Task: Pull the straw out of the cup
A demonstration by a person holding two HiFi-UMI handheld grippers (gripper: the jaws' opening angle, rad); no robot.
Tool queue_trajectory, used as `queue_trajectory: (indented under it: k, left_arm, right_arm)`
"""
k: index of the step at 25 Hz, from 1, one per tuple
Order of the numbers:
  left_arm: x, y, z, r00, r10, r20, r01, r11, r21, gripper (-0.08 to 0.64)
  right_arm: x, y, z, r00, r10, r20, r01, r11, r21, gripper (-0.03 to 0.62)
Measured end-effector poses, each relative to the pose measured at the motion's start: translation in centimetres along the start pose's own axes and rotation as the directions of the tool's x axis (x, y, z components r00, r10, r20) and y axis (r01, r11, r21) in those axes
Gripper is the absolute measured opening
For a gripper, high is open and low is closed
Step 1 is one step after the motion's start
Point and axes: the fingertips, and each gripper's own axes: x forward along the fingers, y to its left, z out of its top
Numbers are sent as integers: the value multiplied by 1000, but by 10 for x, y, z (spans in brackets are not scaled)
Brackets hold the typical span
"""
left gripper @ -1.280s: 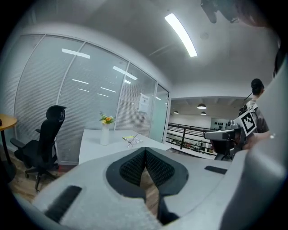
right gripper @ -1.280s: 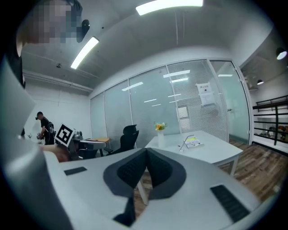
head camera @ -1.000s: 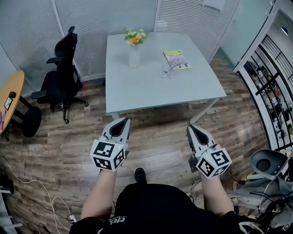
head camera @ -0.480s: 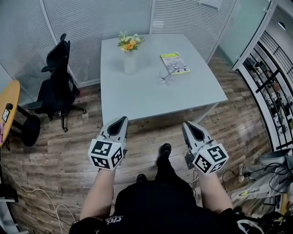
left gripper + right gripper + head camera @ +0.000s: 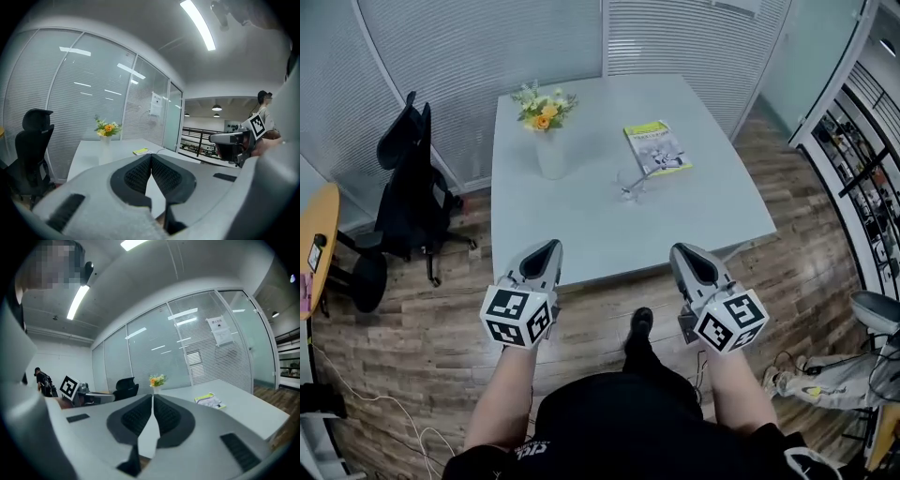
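Left of the big pale grey table (image 5: 581, 220), a black office chair on wheels (image 5: 405, 178), well apart from the job. On the back left part of the table, a white vase with yellow and orange flowers (image 5: 546, 141). At the table's near edge, the left gripper (image 5: 546, 247), pads pressed tight together with nothing between them. Near the middle of the table and a bit to the right, the small clear cup (image 5: 630, 185), standing alone. Straw too thin and far off to pick out, so most likely not pulled out yet. Just behind the cup, toward the table's back, a yellow-green booklet (image 5: 656, 147) lying flat. At the table's near edge again, further right, the right gripper (image 5: 682, 251), also closed tight and empty. Much nearer to the table than a second ago: back then a wide strip of brown wooden floor (image 5: 412, 319) between the grippers and the table, now almost none. One black shoe (image 5: 639, 323) out in front, just short of the table, so walking up to it. Job not begun, then. Cup not within reach yet, well apart from both grippers. Next, probably: come closer, open the closed pads, hold the cup steady with one gripper and pinch the straw with the other.
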Motion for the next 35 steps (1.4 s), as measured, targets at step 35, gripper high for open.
queue_trajectory:
  k: [35]
  left_arm:
    - [292,-12,-5,969,-188,-162,204,975,88,187]
  right_arm:
    - [155,-213,-7,985,33,-169,-21,997,72,94]
